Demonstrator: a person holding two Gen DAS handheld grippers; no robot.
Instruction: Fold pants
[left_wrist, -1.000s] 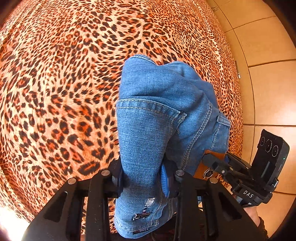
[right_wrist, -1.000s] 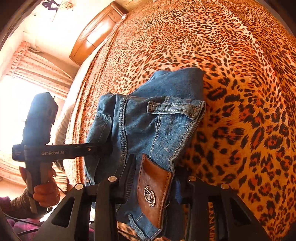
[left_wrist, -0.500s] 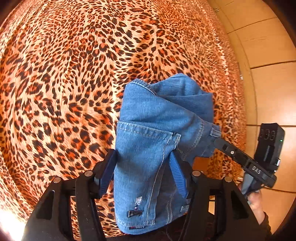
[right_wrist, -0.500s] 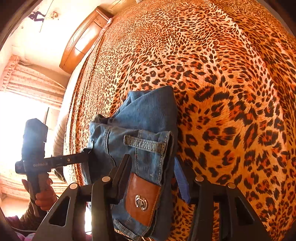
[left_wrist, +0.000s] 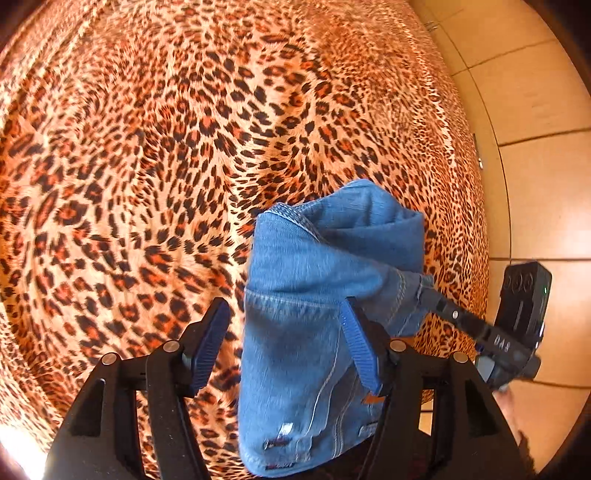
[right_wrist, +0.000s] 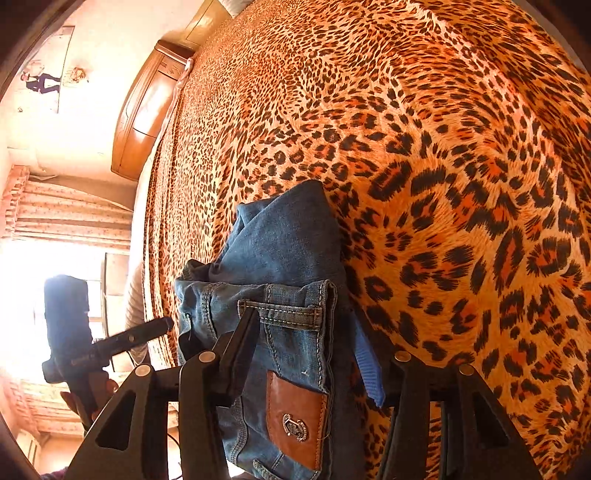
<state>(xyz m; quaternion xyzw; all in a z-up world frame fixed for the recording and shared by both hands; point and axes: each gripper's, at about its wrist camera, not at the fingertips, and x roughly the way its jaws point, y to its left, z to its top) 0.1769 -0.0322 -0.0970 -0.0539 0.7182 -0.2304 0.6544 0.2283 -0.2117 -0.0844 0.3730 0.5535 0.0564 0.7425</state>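
A leopard-print bedspread covers a wide bed. At its far edge stands a wooden headboard against a pale wall. Patterned curtains frame a glaring bright window. Beside the bed lies a tan tiled floor.

Leopard-print bedspread fills most of both views, orange w/ black-brown spots, lying fairly smooth over the bed. Tan tile floor runs along its right edge in left wrist view, dark grout lines btwn tiles. In right wrist view: wooden headboard at far end of the bed, glossy, curved top. Pale wall beyond it w/ a small picture, details too small to tell. Patterned curtains hang at left beside a very bright window, washed out by glare.
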